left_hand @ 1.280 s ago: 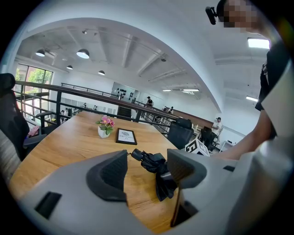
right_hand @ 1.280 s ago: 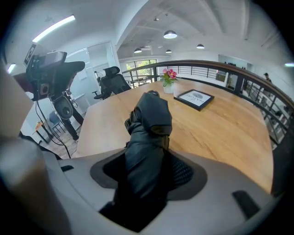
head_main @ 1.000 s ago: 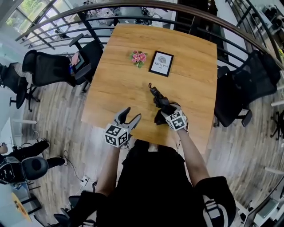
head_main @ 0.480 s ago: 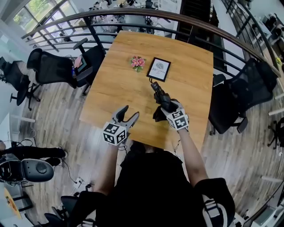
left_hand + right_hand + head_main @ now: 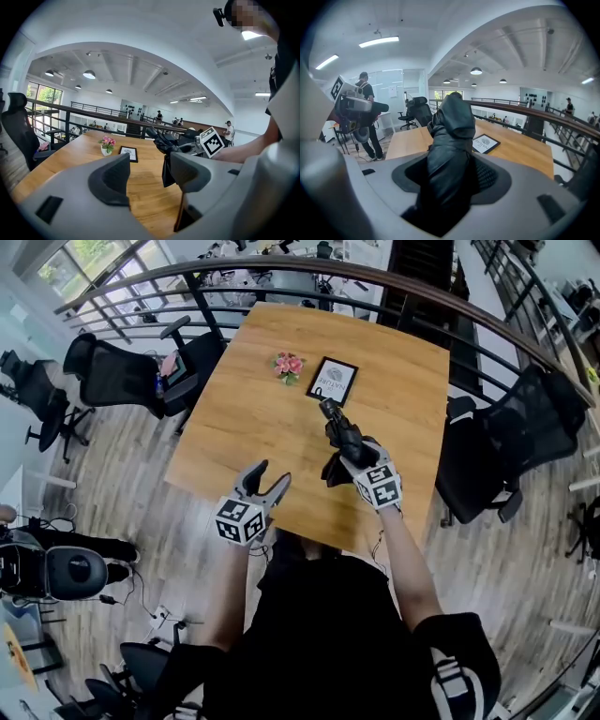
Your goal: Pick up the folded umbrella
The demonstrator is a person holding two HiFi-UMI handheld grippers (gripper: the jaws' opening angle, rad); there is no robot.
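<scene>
The folded black umbrella (image 5: 340, 436) is clear of the wooden table (image 5: 253, 418), with its tip pointing toward the far end and a strap hanging below. My right gripper (image 5: 352, 458) is shut on its body. In the right gripper view the umbrella (image 5: 449, 140) fills the gap between the jaws and sticks out ahead. My left gripper (image 5: 265, 482) hovers at the table's near edge with open, empty jaws. From the left gripper view (image 5: 150, 173) the umbrella (image 5: 163, 141) shows held aloft to the right.
A small pot of pink flowers (image 5: 289, 365) and a framed card (image 5: 332, 381) stand on the far half of the table. Black office chairs (image 5: 117, 379) (image 5: 506, 442) flank both sides. A railing (image 5: 281, 277) runs behind the far end.
The right gripper has risen with the umbrella, which has left the tabletop. The left gripper has lifted slightly and stayed open.
</scene>
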